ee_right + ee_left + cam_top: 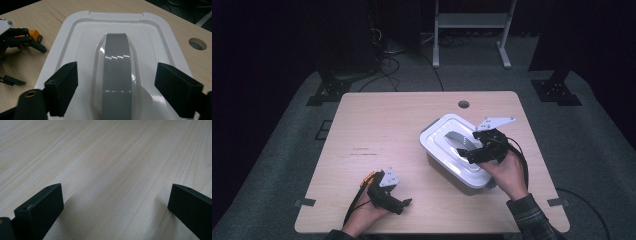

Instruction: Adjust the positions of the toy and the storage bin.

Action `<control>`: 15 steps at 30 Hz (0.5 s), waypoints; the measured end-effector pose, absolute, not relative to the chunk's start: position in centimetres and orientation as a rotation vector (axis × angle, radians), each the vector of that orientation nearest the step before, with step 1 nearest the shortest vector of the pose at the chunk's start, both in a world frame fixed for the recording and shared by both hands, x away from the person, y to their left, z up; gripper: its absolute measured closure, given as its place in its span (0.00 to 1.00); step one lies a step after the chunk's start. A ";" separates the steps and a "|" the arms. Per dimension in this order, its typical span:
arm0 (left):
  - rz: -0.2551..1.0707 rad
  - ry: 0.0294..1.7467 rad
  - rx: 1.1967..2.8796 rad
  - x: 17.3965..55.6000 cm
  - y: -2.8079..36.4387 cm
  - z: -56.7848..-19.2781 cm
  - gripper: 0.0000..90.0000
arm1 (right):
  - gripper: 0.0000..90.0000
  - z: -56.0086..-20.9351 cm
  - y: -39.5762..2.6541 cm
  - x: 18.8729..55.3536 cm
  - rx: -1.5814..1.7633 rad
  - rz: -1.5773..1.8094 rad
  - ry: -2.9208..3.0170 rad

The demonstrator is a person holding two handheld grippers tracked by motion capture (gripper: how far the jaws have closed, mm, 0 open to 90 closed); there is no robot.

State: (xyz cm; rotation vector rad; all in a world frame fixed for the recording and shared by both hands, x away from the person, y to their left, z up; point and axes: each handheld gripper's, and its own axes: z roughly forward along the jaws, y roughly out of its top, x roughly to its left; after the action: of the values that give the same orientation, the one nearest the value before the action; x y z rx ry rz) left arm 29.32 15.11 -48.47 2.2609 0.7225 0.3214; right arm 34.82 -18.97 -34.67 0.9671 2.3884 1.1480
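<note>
A grey box with a white lid (447,131) stands right of the table's middle. A grey strap handle (456,138) arches along the lid's top. My right gripper (466,155) hovers over the near end of the lid. In the right gripper view its jaws (117,75) stand open on either side of the handle (117,50), with a gap to it on each side. My left gripper (402,206) rests low at the front left of the table. It is open (116,192), with bare wood between its jaws.
The light wooden table (377,120) has a round cable hole (463,104) near its far edge. Dark stands and cables sit on the floor behind. In the right gripper view, the left gripper (25,37) lies beyond the lid's left rim (62,32).
</note>
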 end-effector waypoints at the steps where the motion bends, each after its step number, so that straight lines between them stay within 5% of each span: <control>1: 0.322 0.723 2.261 29.3 15.1 -48.5 0.00 | 0.24 -34.7 -18.9 34.9 0.974 1.148 2.389; 15: 0.321 0.723 2.261 29.3 15.1 -48.5 0.00 | 0.47 -35.0 -18.3 35.5 0.957 1.123 2.409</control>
State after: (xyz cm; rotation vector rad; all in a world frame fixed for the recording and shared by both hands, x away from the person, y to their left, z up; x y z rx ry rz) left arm 29.31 15.11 -48.48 2.2609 0.7227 0.3207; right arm 35.47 -18.33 -35.04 0.9569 2.4091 1.1227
